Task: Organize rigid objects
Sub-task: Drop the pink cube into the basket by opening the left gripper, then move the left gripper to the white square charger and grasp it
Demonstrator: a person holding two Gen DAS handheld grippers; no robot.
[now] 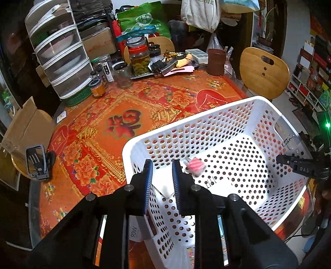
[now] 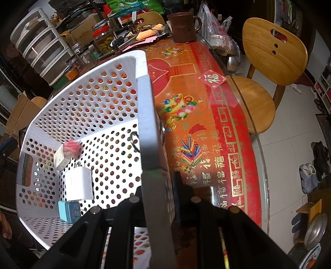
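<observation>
Your working surface is a table (image 2: 209, 128) under glass, covered with a red and orange cloth printed with flowers and gold characters; the character 福 repeats along its border.

Your left gripper (image 1: 162, 165) hangs over the near wall of the white perforated basket (image 1: 206, 122), its blue-padded fingers apart with nothing between them. Your right gripper (image 2: 159, 180) is clamped on the basket's right-hand rim, one finger inside the wall and one outside.

Inside the basket, nearest the left gripper, lie a teal box (image 2: 69, 211) and a white charger block (image 2: 79, 184). Just beyond them a pink striped object (image 1: 195, 164) rests against a small cream carton (image 2: 61, 158). A binder clip (image 1: 288, 139) grips the right wall. The body of the right gripper reads "DAS" in the left wrist view.

On the table's left edge stands a black phone stand (image 1: 37, 162). Farther back you find jars, including a pickle jar (image 1: 139, 57) with a red band, a brown mug (image 2: 182, 25) and a stack of clear drawers (image 1: 60, 55). A green printed bag (image 1: 144, 18) stands behind them. Two wooden chairs (image 2: 275, 51) sit at the far side.
</observation>
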